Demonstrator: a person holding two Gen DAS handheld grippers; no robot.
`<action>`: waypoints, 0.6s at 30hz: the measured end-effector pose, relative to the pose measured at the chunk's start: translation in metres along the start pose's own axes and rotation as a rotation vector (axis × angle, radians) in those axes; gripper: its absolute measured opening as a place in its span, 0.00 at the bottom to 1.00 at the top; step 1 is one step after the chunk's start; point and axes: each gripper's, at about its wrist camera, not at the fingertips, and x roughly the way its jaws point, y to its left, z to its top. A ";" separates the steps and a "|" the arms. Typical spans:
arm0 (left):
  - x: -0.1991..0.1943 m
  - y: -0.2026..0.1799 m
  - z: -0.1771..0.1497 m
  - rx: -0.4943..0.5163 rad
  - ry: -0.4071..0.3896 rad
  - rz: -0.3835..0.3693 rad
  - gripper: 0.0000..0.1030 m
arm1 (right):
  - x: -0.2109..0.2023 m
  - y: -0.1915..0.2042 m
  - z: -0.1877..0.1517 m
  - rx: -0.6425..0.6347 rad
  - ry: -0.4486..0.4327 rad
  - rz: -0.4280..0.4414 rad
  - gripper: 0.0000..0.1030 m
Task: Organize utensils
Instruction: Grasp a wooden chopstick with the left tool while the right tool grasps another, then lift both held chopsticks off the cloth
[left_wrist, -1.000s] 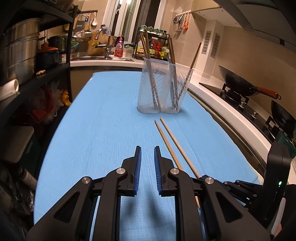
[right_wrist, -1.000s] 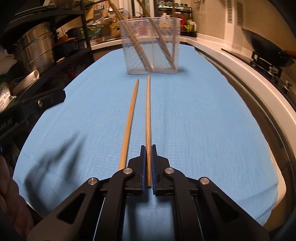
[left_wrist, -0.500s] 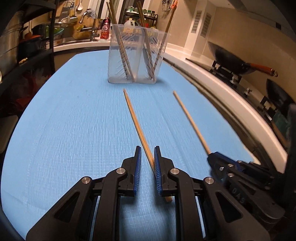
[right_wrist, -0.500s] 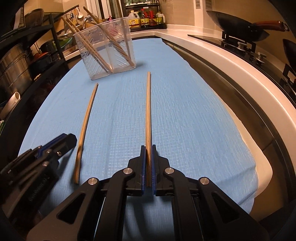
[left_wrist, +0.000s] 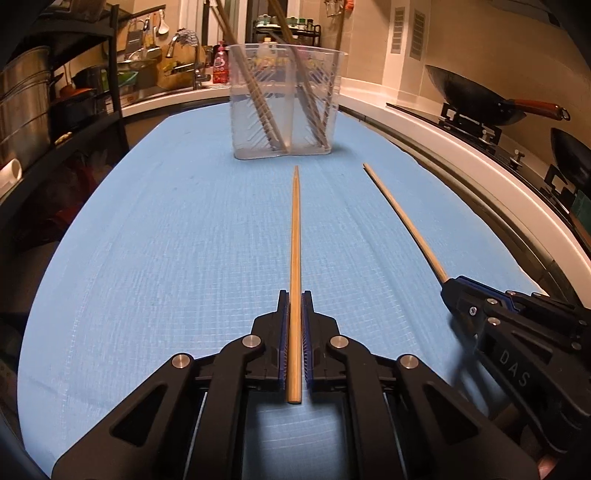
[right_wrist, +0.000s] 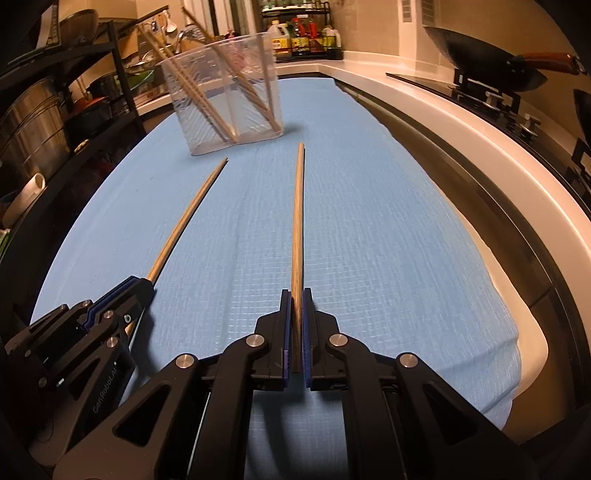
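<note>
The left gripper (left_wrist: 295, 295) has slid in over the left chopstick (left_wrist: 295, 236), its fingers just closing on it; the right gripper (right_wrist: 294, 293) grips the right chopstick (right_wrist: 297, 206). Both slim wooden sticks point at the clear holder (left_wrist: 284, 103) on the blue-covered worktop (left_wrist: 166, 240).

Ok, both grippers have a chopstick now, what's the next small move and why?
Probably lift both chopsticks toward the holder: the left gripper has just closed on the left chopstick, the right gripper grips the right chopstick, both near the cloth.

Tan chopstick (left_wrist: 295, 236) on blue cloth (left_wrist: 166, 240) (faint grid weave).
</note>
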 end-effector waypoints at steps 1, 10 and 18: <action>-0.001 0.005 0.000 -0.012 -0.002 0.007 0.06 | 0.000 0.003 0.000 -0.011 0.000 0.009 0.05; -0.003 0.029 -0.001 -0.070 -0.013 0.043 0.06 | 0.001 0.018 -0.003 -0.051 -0.007 0.057 0.05; -0.007 0.047 -0.005 -0.123 -0.029 0.072 0.07 | 0.001 0.023 -0.005 -0.059 -0.020 0.052 0.07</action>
